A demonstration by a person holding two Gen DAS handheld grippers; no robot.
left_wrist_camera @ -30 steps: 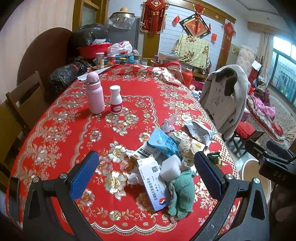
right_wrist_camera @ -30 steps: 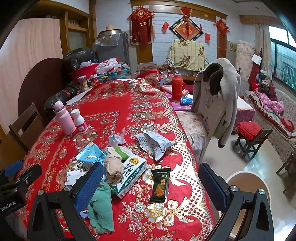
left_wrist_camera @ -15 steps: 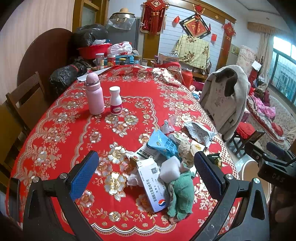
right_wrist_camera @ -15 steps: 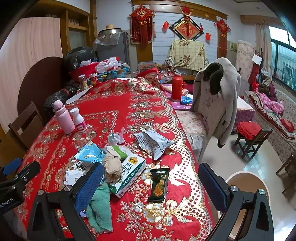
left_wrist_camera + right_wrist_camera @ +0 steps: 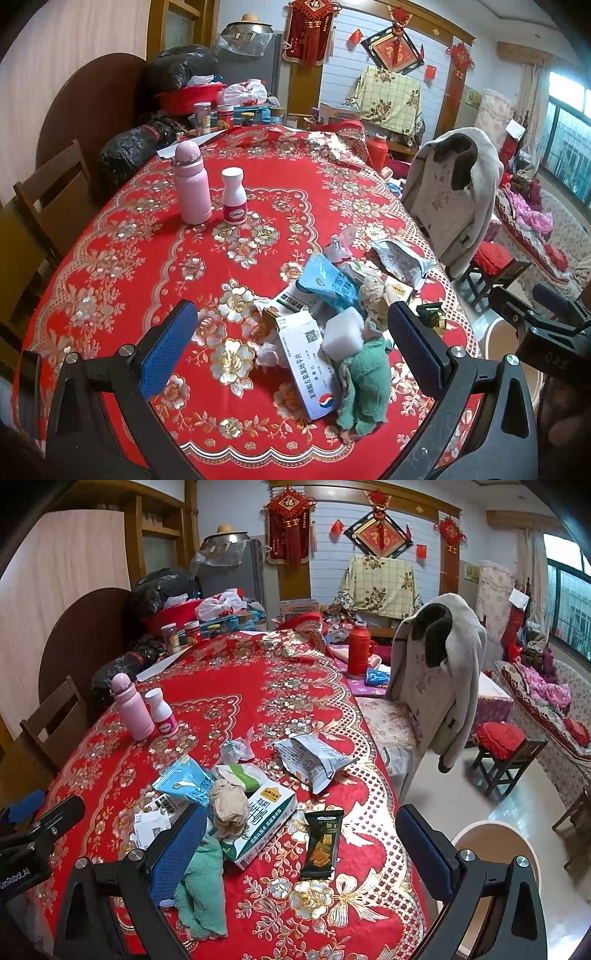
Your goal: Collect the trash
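The left gripper [image 5: 291, 347] hung over the near edge of the red-clothed surface [image 5: 122, 266], its jaws spread wide and holding nothing; the right gripper [image 5: 301, 843] hung beside it with jaws equally wide and empty. Between the left jaws lay the trash heap: a green rag [image 5: 364, 387] nearest, touching a white medicine box [image 5: 308, 363] whose long axis ran toward the camera, and a white foam lump [image 5: 341, 332] resting against both. Just behind, a blue packet [image 5: 330, 284] leaned on a crumpled brown paper ball [image 5: 373, 291]. In the right wrist view a milk carton [image 5: 264, 821] lay under that ball, and a dark snack wrapper [image 5: 321, 843] lay apart to its right, its long axis pointing away. Farther off lay a torn grey bag [image 5: 314, 758]. Well beyond stood a pink flask [image 5: 192, 188] and a white bottle [image 5: 233, 195], upright, just beside each other. A coat-draped chair [image 5: 439, 679] stood past the surface's right edge.
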